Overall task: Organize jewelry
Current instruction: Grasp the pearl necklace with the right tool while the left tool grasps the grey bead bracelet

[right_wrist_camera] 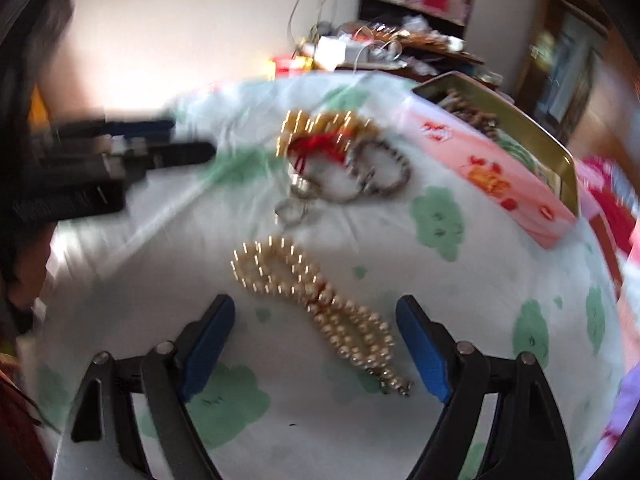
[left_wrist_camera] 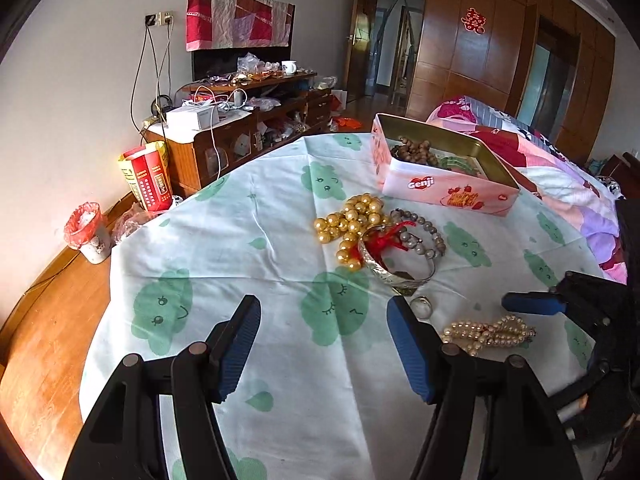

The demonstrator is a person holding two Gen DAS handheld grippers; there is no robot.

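Observation:
A pink Genji tin (left_wrist_camera: 444, 188) stands open on the table and holds brown beads (left_wrist_camera: 416, 152) and a green piece. In front of it lies a pile: gold bead strand (left_wrist_camera: 352, 220), grey bead bracelet (left_wrist_camera: 424, 236), silver bangle (left_wrist_camera: 396, 272) with red thread, and a small ring (left_wrist_camera: 422, 306). A cream pearl strand (left_wrist_camera: 488, 332) lies at the right; in the right wrist view the pearl strand (right_wrist_camera: 320, 304) lies just ahead of and between my open fingers. My left gripper (left_wrist_camera: 324, 316) is open and empty above the cloth. My right gripper (right_wrist_camera: 316, 316) is open around the pearls' near end.
The round table wears a white cloth with green clouds (left_wrist_camera: 248, 264). A cluttered wooden TV cabinet (left_wrist_camera: 248, 120) stands behind, a small bin (left_wrist_camera: 90, 232) on the floor at left, a bed with a floral quilt (left_wrist_camera: 552, 176) at right. The right wrist view is motion-blurred.

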